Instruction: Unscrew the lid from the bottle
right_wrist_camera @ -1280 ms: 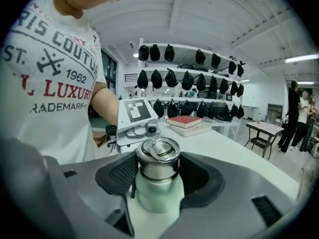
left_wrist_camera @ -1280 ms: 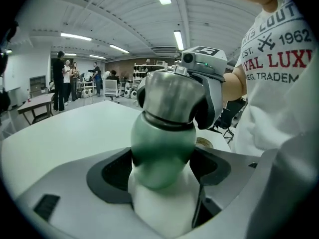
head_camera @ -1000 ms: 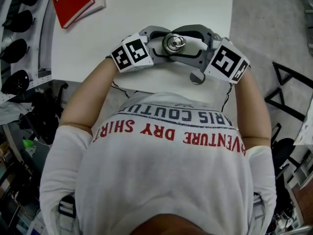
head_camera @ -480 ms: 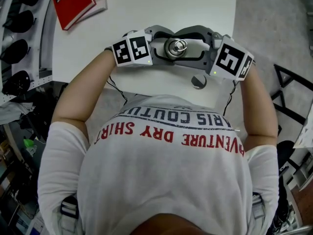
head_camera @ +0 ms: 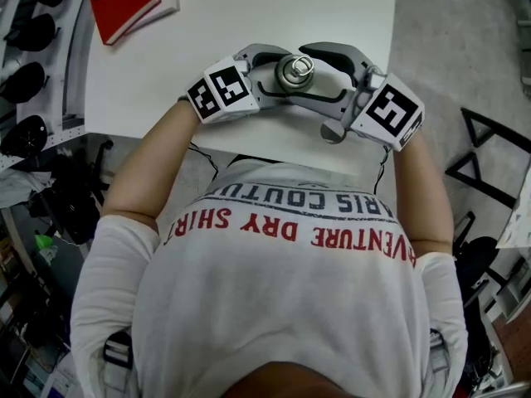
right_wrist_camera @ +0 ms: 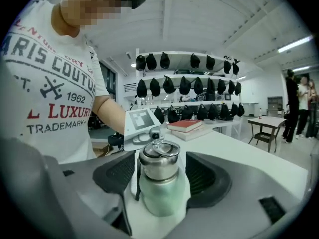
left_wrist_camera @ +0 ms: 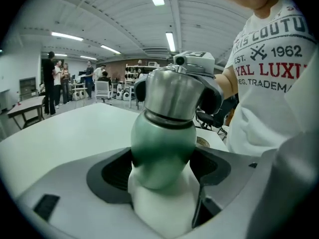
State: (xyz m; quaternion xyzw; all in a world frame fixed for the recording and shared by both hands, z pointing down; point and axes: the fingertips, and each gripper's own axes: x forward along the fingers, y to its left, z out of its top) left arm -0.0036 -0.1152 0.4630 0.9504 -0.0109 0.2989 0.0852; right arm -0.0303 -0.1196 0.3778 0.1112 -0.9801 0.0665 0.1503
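Two hand-held grippers, head view: the left hand-held gripper [head_camera: 267, 77] and the right hand-held gripper [head_camera: 328, 75] meet from opposite sides round one bottle [head_camera: 288, 80], marker cubes turned outward.
Bottle, head view: upright on the white bench [head_camera: 249, 7], near its front edge, just in front of the person's shirt; the steel lid [head_camera: 295, 70] faces up.
Book, head view: red, at the far left corner of the bench, well apart from the bottle.
Left jaws, left gripper view: pinching the green body of the bottle, a pad pressed on each side below the steel lid.
Lid, left gripper view: seated on the bottle's neck, with the right hand-held gripper's dark pads on both sides of it.
Right jaws, right gripper view: spread, having just been opening; the lid stands between them with a gap at each pad.
Lid, right gripper view: a wire ring lies on its top; the green body shows below it.
Background, right gripper view: the red book lies beyond the bottle on the bench.
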